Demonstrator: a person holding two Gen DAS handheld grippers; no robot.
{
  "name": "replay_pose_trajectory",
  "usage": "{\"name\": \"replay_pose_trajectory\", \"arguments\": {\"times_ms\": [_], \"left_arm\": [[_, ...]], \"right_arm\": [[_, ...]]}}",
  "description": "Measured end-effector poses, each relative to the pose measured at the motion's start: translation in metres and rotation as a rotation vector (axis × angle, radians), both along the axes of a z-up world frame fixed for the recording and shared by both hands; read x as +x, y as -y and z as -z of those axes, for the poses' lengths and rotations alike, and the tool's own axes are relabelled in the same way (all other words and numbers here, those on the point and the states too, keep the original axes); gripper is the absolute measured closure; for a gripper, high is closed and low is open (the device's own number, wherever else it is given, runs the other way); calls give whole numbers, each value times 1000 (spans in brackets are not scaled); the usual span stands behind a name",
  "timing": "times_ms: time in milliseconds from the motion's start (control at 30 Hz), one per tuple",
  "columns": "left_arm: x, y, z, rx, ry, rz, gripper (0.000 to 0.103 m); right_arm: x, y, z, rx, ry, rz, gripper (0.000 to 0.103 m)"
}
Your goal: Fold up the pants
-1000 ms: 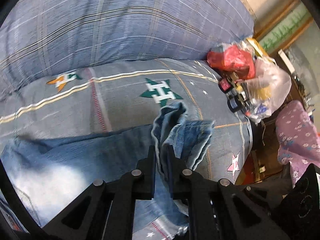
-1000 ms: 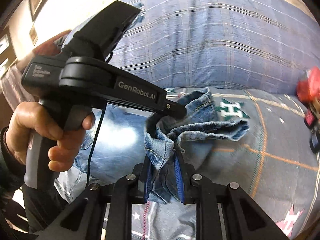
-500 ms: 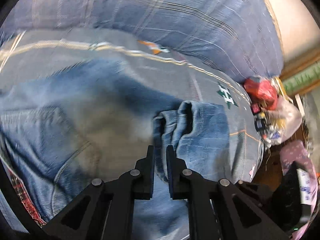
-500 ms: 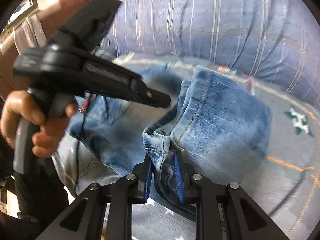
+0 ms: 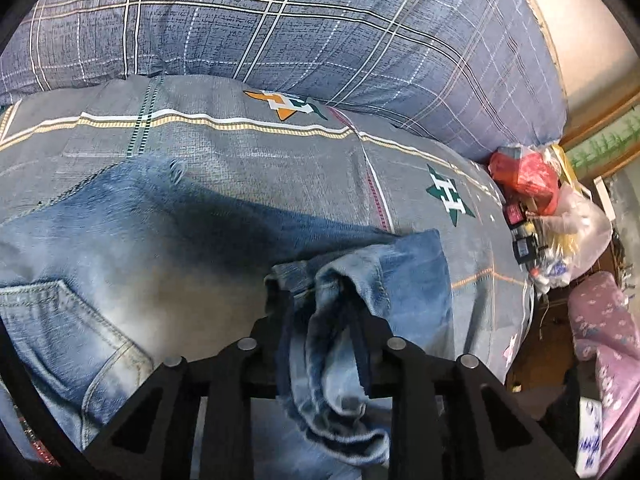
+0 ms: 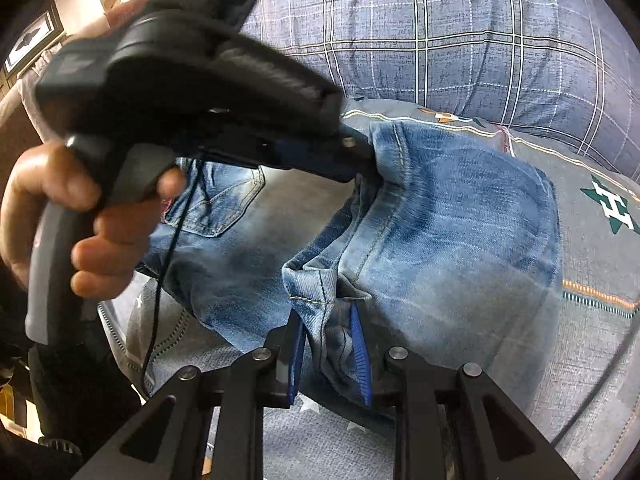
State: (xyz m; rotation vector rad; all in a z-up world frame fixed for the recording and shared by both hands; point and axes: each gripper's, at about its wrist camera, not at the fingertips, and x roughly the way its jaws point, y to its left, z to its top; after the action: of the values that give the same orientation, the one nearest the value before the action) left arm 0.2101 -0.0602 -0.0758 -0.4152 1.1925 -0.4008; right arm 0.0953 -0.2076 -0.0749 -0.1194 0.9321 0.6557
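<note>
Faded blue jeans (image 5: 120, 264) lie on a grey bedspread; their leg end is folded over toward the seat with its back pocket (image 5: 68, 320). My left gripper (image 5: 318, 304) has its jaws spread apart with the bunched hem (image 5: 332, 364) loose between them. It also shows in the right wrist view (image 6: 360, 160), at the far edge of the folded leg (image 6: 460, 220). My right gripper (image 6: 330, 324) has its blue-padded jaws spread around the near hem corner (image 6: 316, 288).
A grey star-patterned bedspread (image 5: 240, 152) covers the bed, with a plaid blue quilt (image 5: 320, 28) heaped behind. Plastic bags and small items (image 5: 548, 204) crowd the bed's right end. A pink floral cloth (image 5: 608, 344) lies beyond the edge.
Both grippers carried the leg hem across over the seat of the jeans. The jaws of both then spread apart, letting go of the denim.
</note>
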Motion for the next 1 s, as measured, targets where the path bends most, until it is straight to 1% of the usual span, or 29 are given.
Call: {"name": "replay_pose_trajectory", "arguments": {"times_ms": [100, 200, 267, 333, 367, 400, 467, 533, 600, 700, 833, 900, 1000], "left_arm": [[3, -2, -1, -29, -3, -14, 75], [4, -1, -2, -29, 3, -13, 75], [7, 5, 3, -10, -8, 0, 75], [13, 8, 12, 27, -22, -3, 75], [15, 9, 16, 35, -23, -8, 78], [16, 8, 17, 42, -12, -17, 82], [16, 7, 16, 40, -11, -11, 84], [13, 2, 11, 43, -3, 8, 84], [6, -6, 5, 55, 8, 14, 84], [-10, -21, -6, 22, 26, 21, 84], [-43, -31, -16, -21, 53, 38, 84], [-60, -28, -18, -45, 54, 62, 84], [-74, -12, -20, -48, 73, 110, 84]], "right_arm": [[-3, -1, -1, 1, 10, -4, 78], [-9, -1, -1, 0, 22, -7, 78], [-9, -3, 3, -5, 25, -12, 78], [-10, -6, 7, -14, 33, -17, 76], [-12, -7, 8, -11, 44, -19, 72], [-11, -6, 8, -4, 48, -19, 60], [-14, -5, 6, 38, 26, -23, 43], [-20, -4, 4, 94, -3, -42, 43], [-24, -1, 1, 108, -5, -41, 43], [-26, 10, -8, 164, -11, -15, 43], [-25, 21, -19, 168, 19, 35, 43], [-22, 29, -22, 160, 29, 76, 44], [-6, 46, -24, 148, 30, 157, 45]]}}
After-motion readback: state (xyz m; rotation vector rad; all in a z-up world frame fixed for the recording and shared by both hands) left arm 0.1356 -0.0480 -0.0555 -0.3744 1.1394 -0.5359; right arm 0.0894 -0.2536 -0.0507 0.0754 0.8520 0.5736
